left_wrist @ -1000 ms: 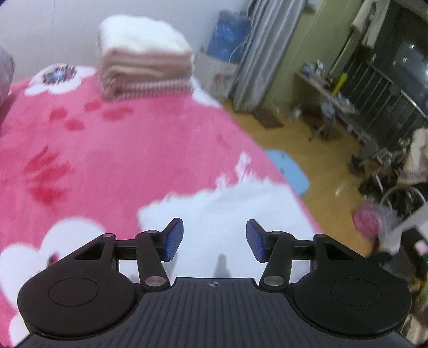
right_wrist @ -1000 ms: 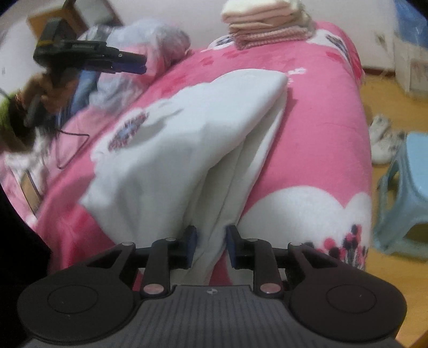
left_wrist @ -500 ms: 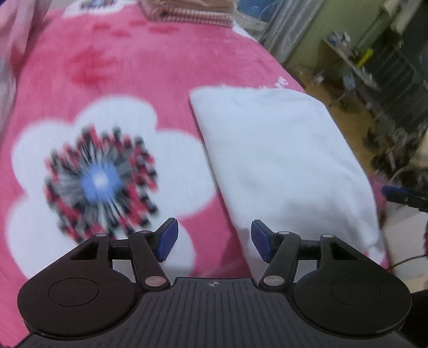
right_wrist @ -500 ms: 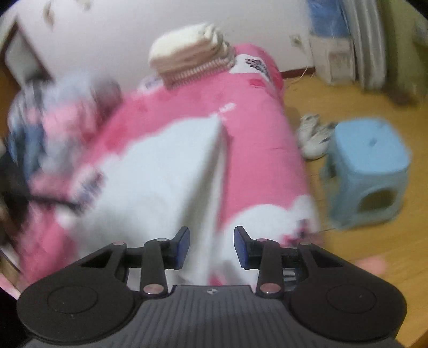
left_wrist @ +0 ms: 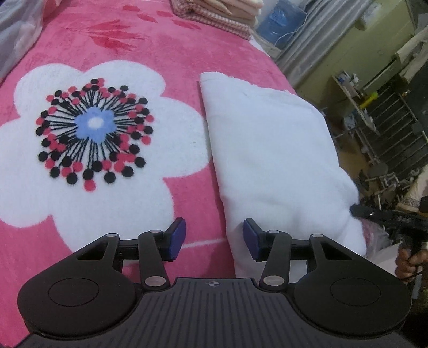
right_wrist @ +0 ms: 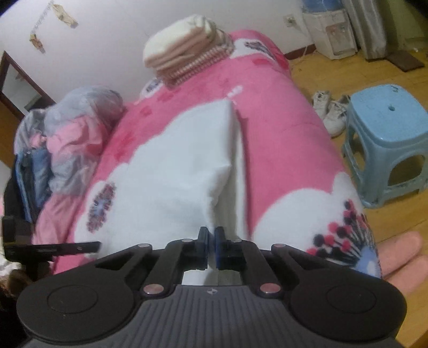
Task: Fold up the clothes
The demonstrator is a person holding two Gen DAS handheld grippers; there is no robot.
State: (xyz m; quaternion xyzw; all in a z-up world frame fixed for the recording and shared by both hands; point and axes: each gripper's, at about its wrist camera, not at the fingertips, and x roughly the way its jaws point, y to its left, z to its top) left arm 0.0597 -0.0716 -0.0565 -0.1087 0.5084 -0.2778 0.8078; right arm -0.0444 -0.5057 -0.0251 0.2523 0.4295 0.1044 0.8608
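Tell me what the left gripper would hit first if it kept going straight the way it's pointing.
Most likely the pink flowered blanket, right beside the near left edge of the folded white cloth. The left gripper has nothing between its closing jaws. Depth is hard to judge; it may catch the cloth's edge.

A pink fleece blanket (left_wrist: 187, 53) with big white flowers is spread over the bed. On the wooden floor (right_wrist: 347, 72) beside the bed a light blue plastic stool (right_wrist: 385, 139) is placed, and a pair of white sneakers (right_wrist: 330, 112) is seen just beside it, between the stool and the bed. A white water dispenser (right_wrist: 330, 29) is set against the white wall (right_wrist: 107, 32), next to a grey curtain (right_wrist: 366, 24). A dark metal railing (left_wrist: 396, 128) is seen at the right in the left wrist view.
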